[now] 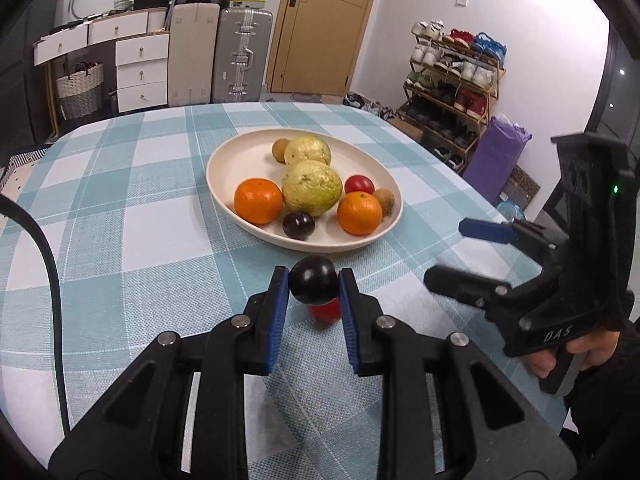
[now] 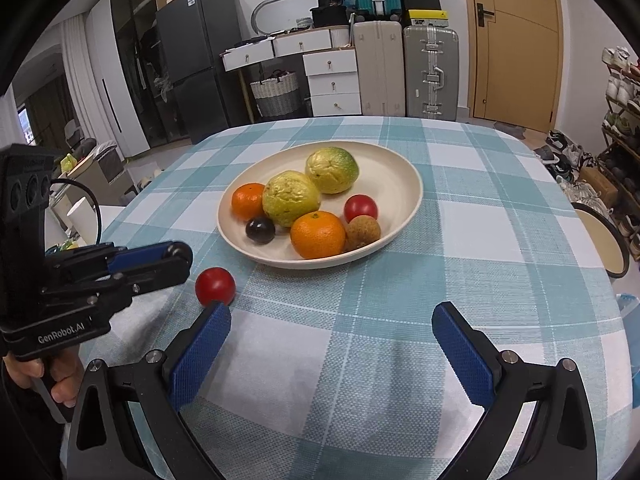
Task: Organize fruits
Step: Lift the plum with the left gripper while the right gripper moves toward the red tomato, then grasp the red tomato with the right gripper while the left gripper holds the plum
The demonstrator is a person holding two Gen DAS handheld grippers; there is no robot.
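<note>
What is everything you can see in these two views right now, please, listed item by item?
plate: one, cream, oval, middle of the table
guavas: two, yellow-green, on the plate
oranges: two, orange, on the plate
tomato on plate: one, red
dark plum on plate: one, near the plate's front rim
small brown fruits: two, on the plate
loose tomato: one, red, on the tablecloth before the plate
held plum: one, dark, between the left gripper's pads
tablecloth: one, teal-and-white check
suitcases, drawers, shoe rack, door: background
left gripper: shut on the held plum
right gripper: open, nothing between its pads
</note>
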